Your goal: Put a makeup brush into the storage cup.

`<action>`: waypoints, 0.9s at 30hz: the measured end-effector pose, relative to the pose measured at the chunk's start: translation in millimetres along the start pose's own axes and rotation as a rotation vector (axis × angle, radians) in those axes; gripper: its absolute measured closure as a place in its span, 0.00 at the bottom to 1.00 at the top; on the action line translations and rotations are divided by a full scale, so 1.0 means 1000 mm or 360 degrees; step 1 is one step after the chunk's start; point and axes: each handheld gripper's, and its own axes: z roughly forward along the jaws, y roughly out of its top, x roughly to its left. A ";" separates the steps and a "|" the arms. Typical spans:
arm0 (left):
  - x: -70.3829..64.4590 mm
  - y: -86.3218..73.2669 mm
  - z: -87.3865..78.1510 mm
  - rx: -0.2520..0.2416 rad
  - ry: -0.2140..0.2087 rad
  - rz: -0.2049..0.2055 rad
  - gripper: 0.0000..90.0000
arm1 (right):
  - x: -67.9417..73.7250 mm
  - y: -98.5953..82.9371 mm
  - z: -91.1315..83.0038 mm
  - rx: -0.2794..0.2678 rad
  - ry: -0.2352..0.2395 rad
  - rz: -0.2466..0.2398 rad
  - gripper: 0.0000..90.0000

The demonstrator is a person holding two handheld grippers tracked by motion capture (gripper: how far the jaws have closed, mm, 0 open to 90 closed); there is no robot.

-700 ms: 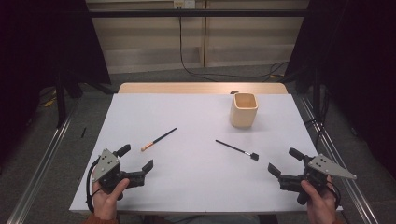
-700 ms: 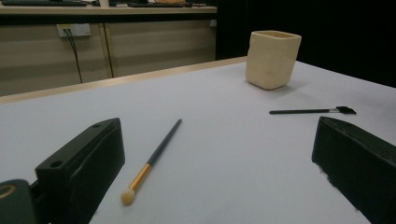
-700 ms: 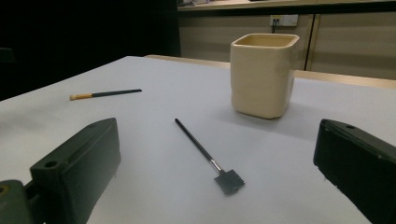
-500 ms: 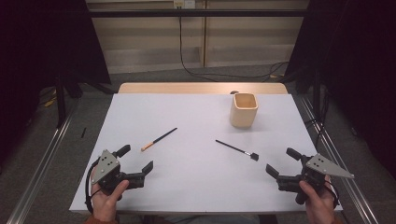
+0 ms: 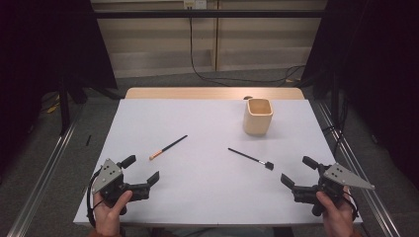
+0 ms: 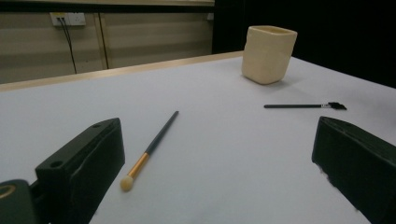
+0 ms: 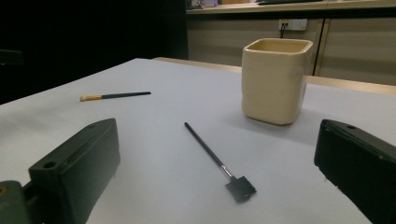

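My left gripper (image 5: 143, 171) and right gripper (image 5: 297, 171) rest low at the near edge of the white worktop (image 5: 207, 123), fingers spread wide, holding nothing. The cream cup (image 5: 258, 116) stands upright toward the far right; I cannot see its bottom from here, and nothing shows above its rim. A dark brush with an orange ferrule and pale tip (image 5: 168, 147) lies ahead of my left fingers. A thin black brush with a flat square head (image 5: 250, 158) lies ahead of my right, well apart from the cup.
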 end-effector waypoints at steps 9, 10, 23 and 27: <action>0.007 0.007 0.012 -0.0055 -0.0049 0.0029 0.03 | 0.003 0.000 -0.001 -0.0021 0.0019 0.0004 0.00; 0.008 0.008 0.014 -0.0057 -0.0047 0.0044 0.03 | 0.003 0.000 -0.001 -0.0021 0.0019 0.0004 0.00; 0.009 0.031 0.018 -0.0053 -0.0069 0.0013 0.03 | 0.003 -0.001 0.003 -0.0011 0.0008 0.0022 0.00; 0.011 0.035 0.022 -0.0026 -0.0062 0.0013 0.04 | 0.003 -0.001 0.003 -0.0016 0.0013 0.0035 0.00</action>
